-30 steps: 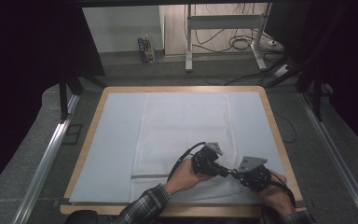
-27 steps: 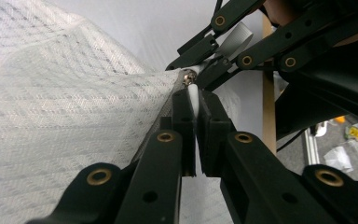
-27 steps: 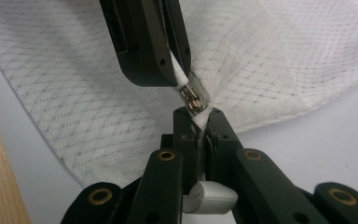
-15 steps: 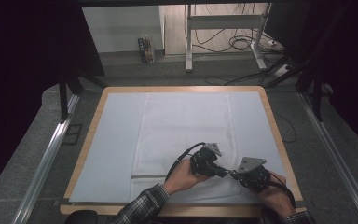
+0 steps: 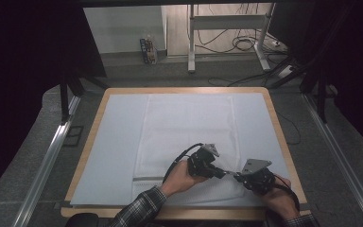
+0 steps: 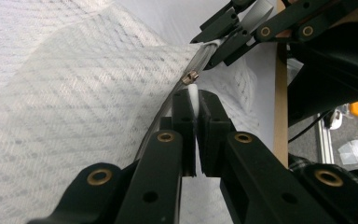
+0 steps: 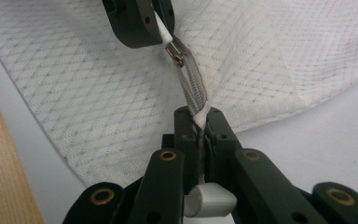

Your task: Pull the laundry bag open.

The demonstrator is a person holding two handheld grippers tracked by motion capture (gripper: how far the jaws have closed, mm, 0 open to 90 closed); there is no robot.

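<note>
A wood-rimmed tabletop (image 5: 277, 124) carries a white mesh bag (image 5: 189, 123). Left claw (image 6: 195, 100) pinches the zipper pull (image 6: 192, 89); right claw (image 7: 199, 119) pinches the zipper (image 7: 192, 84).

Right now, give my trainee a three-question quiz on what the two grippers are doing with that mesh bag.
1. True or false: the left gripper is shut on the white pull tab of the zipper slider.
2. Multiple choice: what does the right gripper clamp? A) the wooden table edge B) the grey zipper strip at the edge of the mesh bag C) a cable
3. Fill in: in the high view, both grippers work near the table's ____ right corner, by the person's hands.

Key: 1 true; 2 B; 3 near.
</note>
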